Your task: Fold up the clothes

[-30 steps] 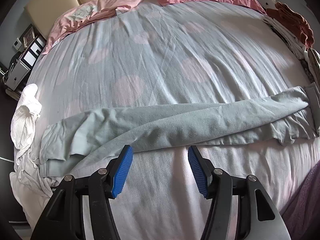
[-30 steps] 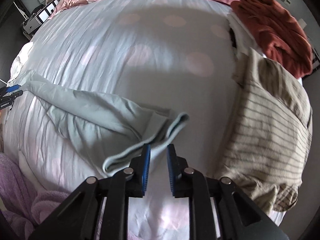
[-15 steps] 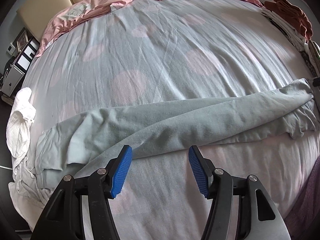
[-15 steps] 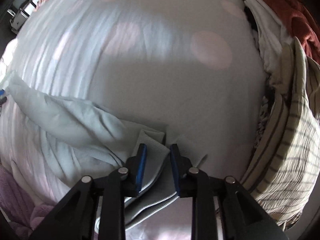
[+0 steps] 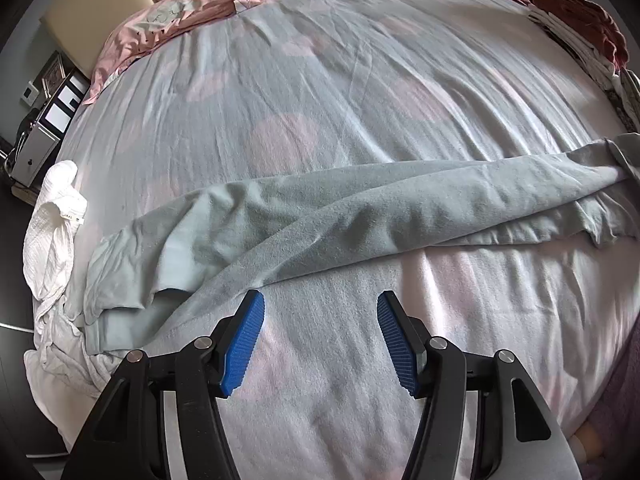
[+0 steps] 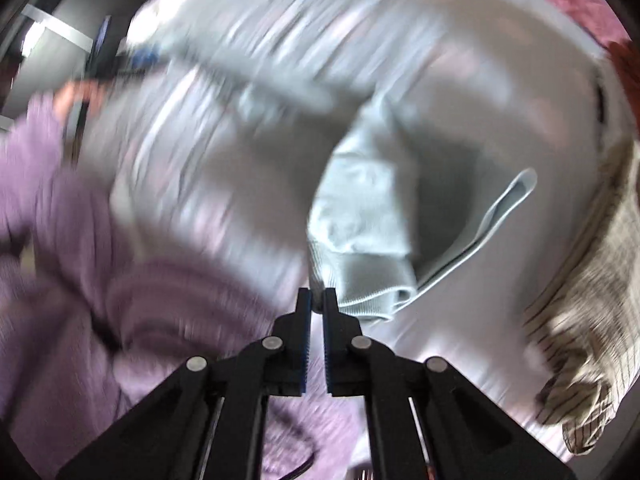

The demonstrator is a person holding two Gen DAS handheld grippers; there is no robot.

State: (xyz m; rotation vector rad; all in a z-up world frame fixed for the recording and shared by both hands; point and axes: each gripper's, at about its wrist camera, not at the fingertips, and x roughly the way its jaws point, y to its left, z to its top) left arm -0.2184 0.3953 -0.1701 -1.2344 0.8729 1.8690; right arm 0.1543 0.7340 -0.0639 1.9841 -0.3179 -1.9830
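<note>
A pale grey-green garment (image 5: 360, 216) lies stretched in a long band across the bed, bunched at its left end. My left gripper (image 5: 320, 340) hovers open just in front of its near edge, nothing between the blue pads. In the blurred right wrist view my right gripper (image 6: 317, 306) is shut on the ribbed hem of the same garment (image 6: 360, 232), which is lifted off the bed and hangs from the pads, a ribbed band (image 6: 496, 216) trailing to the right.
The bed sheet (image 5: 320, 100) is grey with pale pink spots. A white cloth (image 5: 52, 224) lies at the left edge, pink pillows (image 5: 184, 12) at the head. A striped beige garment (image 6: 588, 320) and a rust-red one (image 5: 588, 16) are piled at the right. A purple sleeve (image 6: 60, 208) fills the left.
My right gripper closed on the garment's ribbed hem, then lifted and swung it, rolling the view. The garment's right end was drawn further right. My left gripper crept slightly closer to the bed.
</note>
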